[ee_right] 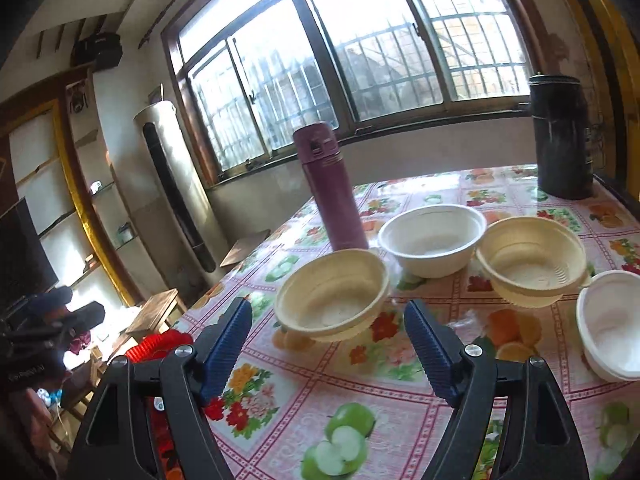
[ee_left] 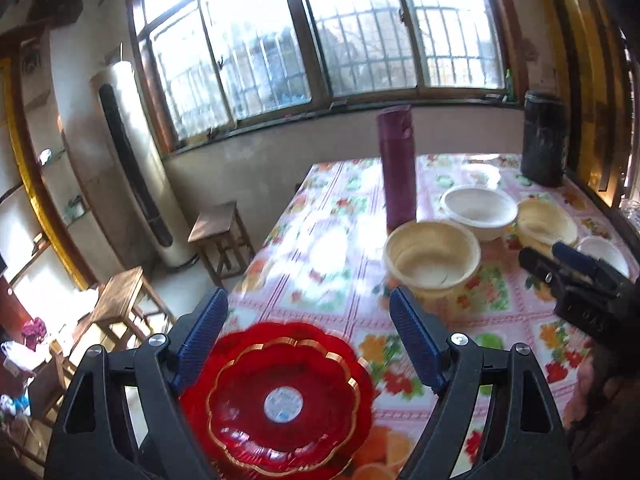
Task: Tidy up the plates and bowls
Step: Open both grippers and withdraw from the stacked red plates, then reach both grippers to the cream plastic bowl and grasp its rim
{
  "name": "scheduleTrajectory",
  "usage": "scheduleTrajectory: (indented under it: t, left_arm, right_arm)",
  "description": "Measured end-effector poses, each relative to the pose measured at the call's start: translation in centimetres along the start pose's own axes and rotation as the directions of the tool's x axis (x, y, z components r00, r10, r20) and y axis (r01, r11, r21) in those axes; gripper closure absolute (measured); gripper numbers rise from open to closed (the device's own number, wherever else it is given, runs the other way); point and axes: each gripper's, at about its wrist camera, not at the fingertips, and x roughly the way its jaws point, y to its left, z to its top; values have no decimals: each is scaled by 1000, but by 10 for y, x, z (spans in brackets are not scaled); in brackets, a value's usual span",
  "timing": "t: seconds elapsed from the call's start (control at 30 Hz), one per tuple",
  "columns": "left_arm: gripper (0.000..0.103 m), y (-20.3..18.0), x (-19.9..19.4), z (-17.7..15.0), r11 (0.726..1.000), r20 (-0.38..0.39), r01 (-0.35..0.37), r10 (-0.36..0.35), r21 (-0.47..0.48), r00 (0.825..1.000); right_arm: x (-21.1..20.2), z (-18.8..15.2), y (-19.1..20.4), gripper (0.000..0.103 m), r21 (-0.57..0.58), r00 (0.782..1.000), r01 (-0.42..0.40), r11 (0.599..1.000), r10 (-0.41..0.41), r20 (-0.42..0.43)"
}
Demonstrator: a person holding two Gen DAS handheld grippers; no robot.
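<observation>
1. Left gripper (ee_left: 308, 344): lower centre of the left wrist view, jaws standing wide apart, nothing between the pads.
2. Right gripper (ee_right: 328, 350): lower centre of the right wrist view, jaws likewise spread and empty.
3. Red plates (ee_left: 280, 404): scalloped, gold-trimmed stack at the bottom of the left view, lying on the table (ee_left: 320, 248) near its left edge, just below the open jaws. Judged thin, stiff plastic, light and glossy (likely slippery); take hold at the rim.
4. Cream bowl (ee_right: 334, 300): centre of the right view, just beyond the right fingertips. Judged light disposable ware that flexes; pinch one wall at the rim.
5. White bowl (ee_right: 432, 240), second cream bowl (ee_right: 530, 266), white bowls (ee_right: 612, 328) at the right edge: loosely grouped, not all nested.
6. Maroon flask (ee_right: 330, 196): upright just behind the near cream bowl (tip hazard).
</observation>
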Motion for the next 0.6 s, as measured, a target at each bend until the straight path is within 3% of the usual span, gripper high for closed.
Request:
scheduleTrajectory:
  t: [0.07, 0.13, 0.17, 0.2, 0.27, 0.3, 0.37, 0.43, 0.5, 0.6]
  left_arm:
    - [18, -16, -24, 28, 999, 141, 31, -32, 13, 990]
    - [1, -35, -38, 48, 997, 271, 76, -81, 29, 959]
    - [0, -45, -39, 52, 994, 322, 104, -113, 45, 940]
    - [0, -57, -32, 52, 991, 338, 118, -132, 64, 932]
    - [0, -85, 6, 48, 986, 172, 139, -154, 97, 973]
    - [0, -93, 25, 43, 975, 80, 209, -215, 75, 973]
    - [0, -105, 52, 32, 947, -53, 321, -321, 6, 946]
    - [0, -117, 66, 25, 942, -113, 336, -335, -11, 936]
    - [0, -125, 67, 20, 948, -127, 319, -318, -12, 939]
    - [0, -127, 72, 16, 948, -155, 317, -316, -21, 936]
  right_arm:
    - [-12, 9, -20, 22, 27, 998, 33, 999, -35, 43]
    - [-29, 18, -43, 21, 77, 994, 51, 996, -58, 96]
    - [-38, 22, -54, 20, 100, 989, 59, 993, -71, 126]
    - [-48, 26, -65, 19, 119, 983, 72, 990, -91, 158]
    - [-69, 34, -87, 16, 138, 964, 115, 984, -144, 223]
    - [-78, 36, -98, 16, 138, 954, 140, 980, -171, 248]
    - [-93, 42, -122, 15, 143, 934, 193, 971, -227, 277]
    - [-103, 49, -150, 13, 173, 923, 221, 960, -263, 280]
    - [-112, 49, -175, 11, 246, 920, 215, 945, -281, 275]
    - [-116, 46, -199, 11, 350, 934, 145, 926, -244, 261]
